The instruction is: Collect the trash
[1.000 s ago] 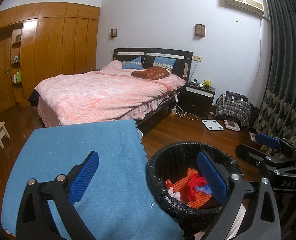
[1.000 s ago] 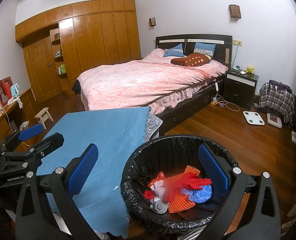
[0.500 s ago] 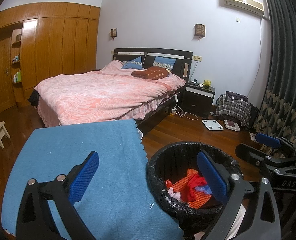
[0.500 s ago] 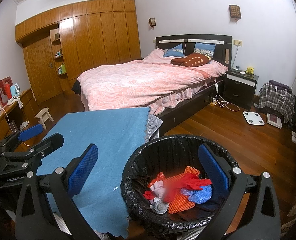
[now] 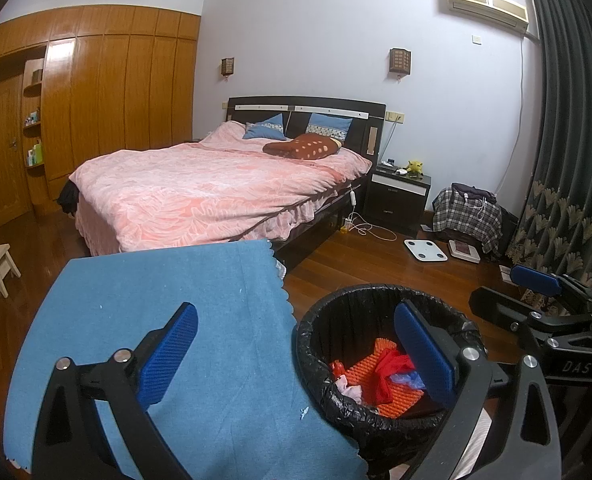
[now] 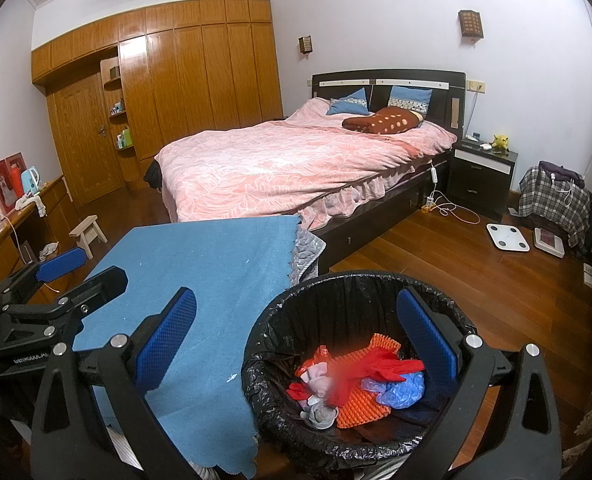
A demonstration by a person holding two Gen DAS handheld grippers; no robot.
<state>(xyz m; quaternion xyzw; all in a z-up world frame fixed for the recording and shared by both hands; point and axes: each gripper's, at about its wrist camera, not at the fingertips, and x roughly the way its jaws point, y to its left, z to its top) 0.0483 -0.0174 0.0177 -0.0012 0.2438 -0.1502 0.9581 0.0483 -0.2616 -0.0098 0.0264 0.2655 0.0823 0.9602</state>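
Beside the blue cloth (image 5: 164, 312) that covers the counter stands a bin (image 6: 355, 364) lined with a black bag, its rim just at the cloth's scalloped edge. Down inside it lies the trash (image 6: 355, 384): an orange ridged piece, something red draped across it, a crumpled blue bit and a pale grey wad, all heaped together at the bottom.

Both tools hang above this spot with nothing between their blue pads. From where the left tool (image 5: 296, 354) looks, its two fingers are spread wide, one over the cloth and the other over the bin's mouth. The right tool (image 6: 296, 350) is spread just as wide, one finger over the cloth, the other over the bin. Each tool shows at the edge of the other's view, well off to the side.

On the cloth near the bin sits a tiny white scrap (image 5: 304, 412).

Beyond the counter is a bed (image 6: 280, 168) with a pink cover, a dark nightstand (image 6: 481, 176) at its head, and a white scale (image 6: 507, 237) on the wooden floor (image 6: 475, 284).
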